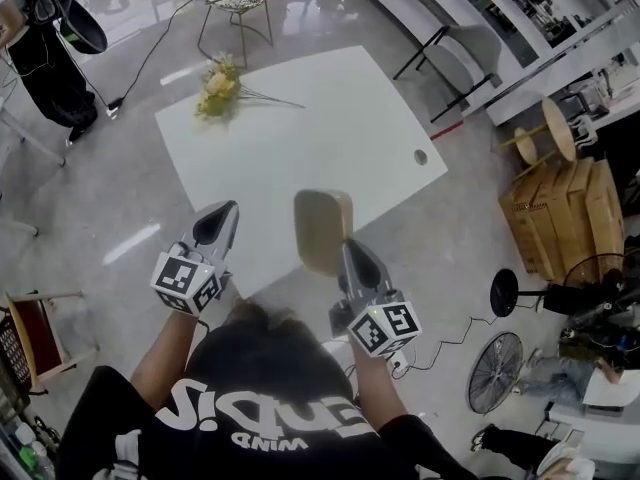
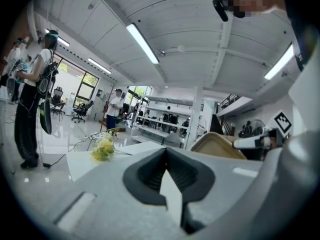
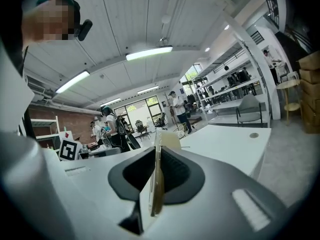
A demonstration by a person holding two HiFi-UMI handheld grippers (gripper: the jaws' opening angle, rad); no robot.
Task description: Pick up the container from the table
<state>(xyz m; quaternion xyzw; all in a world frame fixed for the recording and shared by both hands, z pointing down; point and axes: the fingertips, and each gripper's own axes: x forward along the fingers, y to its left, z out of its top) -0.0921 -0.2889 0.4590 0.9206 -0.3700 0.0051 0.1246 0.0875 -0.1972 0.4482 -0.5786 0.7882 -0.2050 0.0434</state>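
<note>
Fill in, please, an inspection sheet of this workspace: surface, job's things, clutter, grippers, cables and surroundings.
Surface: white table, mostly bare, with one round hole near its right edge.
Job's things: tan container, held in the air, seen over the table's near edge.
Clutter: yellow flowers lying at the table's far left corner.
Grippers: right gripper, fingers shut on the container's rim; left gripper, fingers shut with nothing between them.
Cables: black cable on the floor beyond the table.
Surroundings: cardboard boxes and a fan on the floor to the right.
</note>
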